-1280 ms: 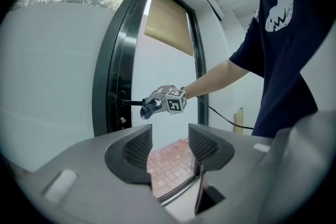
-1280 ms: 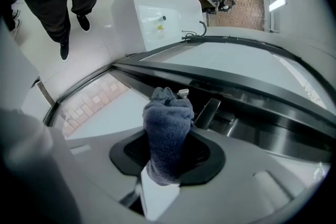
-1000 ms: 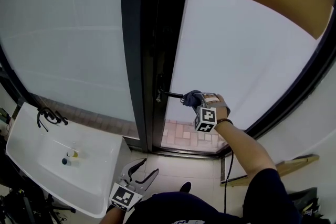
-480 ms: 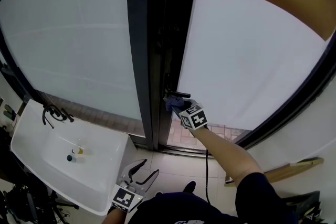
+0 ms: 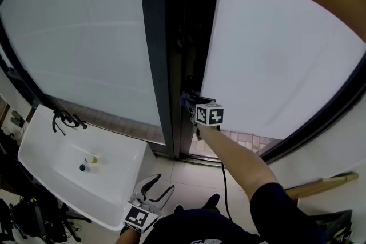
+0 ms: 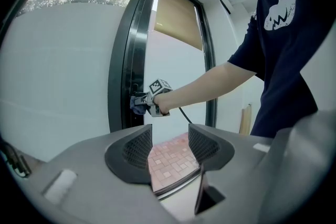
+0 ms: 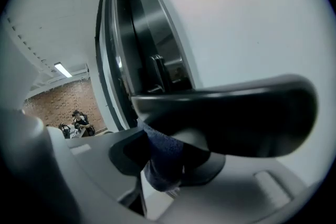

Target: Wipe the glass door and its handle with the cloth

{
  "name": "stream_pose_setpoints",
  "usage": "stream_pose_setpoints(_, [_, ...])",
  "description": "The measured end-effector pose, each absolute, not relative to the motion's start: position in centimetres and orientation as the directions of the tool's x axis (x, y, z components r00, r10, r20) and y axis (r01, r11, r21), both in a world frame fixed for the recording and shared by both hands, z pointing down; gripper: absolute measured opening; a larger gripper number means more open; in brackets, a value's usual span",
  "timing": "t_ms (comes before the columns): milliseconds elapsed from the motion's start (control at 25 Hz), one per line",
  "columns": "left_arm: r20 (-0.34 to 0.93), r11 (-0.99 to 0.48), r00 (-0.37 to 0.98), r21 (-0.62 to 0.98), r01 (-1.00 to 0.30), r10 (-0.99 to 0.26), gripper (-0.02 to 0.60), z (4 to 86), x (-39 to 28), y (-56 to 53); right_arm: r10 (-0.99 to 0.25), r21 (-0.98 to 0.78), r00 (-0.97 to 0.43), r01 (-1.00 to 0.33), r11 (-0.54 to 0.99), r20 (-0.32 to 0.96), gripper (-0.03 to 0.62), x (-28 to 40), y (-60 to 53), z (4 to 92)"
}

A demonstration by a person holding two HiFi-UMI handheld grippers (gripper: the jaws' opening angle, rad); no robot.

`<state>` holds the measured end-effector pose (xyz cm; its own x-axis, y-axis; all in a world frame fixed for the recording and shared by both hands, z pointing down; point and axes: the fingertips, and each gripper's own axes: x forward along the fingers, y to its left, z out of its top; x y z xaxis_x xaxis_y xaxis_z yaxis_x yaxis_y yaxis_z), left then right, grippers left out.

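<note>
Step in hand: we judge this to be the handle wipe, with the glass itself yet to be covered.
Right gripper [image 5: 190, 104]: pinching the blue cloth [image 7: 164, 162], which is bunched between its jaws; our arm reaches forward to the door's latch edge.
Cloth: pressed up against the underside of the dark lever handle [image 7: 236, 113], at the end next to the door's edge.
Left gripper [image 6: 170, 147]: spread and holding nothing, hanging low by our body over the floor [image 5: 189, 177].
Glass door [image 5: 274, 60]: frosted pane stretching right of the handle; we cannot tell clean areas from dirty ones.
Next move: we would slide the cloth along the handle toward its free end, keeping the pinch firm, then shift onto the pane.
Edges: the dark frame [image 5: 157, 48] stands just left of the handle, so leftward strokes are cramped.
Open room: wide to the right and upward across the pane; the sink [image 5: 40, 163] sits well apart at lower left.
</note>
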<state>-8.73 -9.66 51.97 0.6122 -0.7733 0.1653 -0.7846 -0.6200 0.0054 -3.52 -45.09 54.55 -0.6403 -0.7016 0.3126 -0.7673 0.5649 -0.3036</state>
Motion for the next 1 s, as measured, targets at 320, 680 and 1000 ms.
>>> stream_pose_setpoints(320, [0.173, -0.626, 0.616, -0.003, -0.780, -0.768, 0.210, 52.0, -8.3, -9.6, -0.678, -0.264, -0.626, -0.779, 0.568, 0.387, 0.140, -3.4, -45.2, 55.5])
stream_pose_setpoints(680, [0.168, -0.622, 0.614, 0.005, -0.783, -0.771, 0.210, 51.5, -7.9, -9.4, -0.668, -0.241, -0.550, -0.830, 0.503, 0.500, 0.137, 0.3, -45.0, 59.1])
stream_pose_setpoints(1000, [0.168, -0.623, 0.614, 0.000, -0.782, -0.771, 0.210, 52.0, -8.1, -9.4, -0.672, -0.375, -0.666, -0.743, 0.555, 0.323, 0.137, -1.1, -44.4, 56.3])
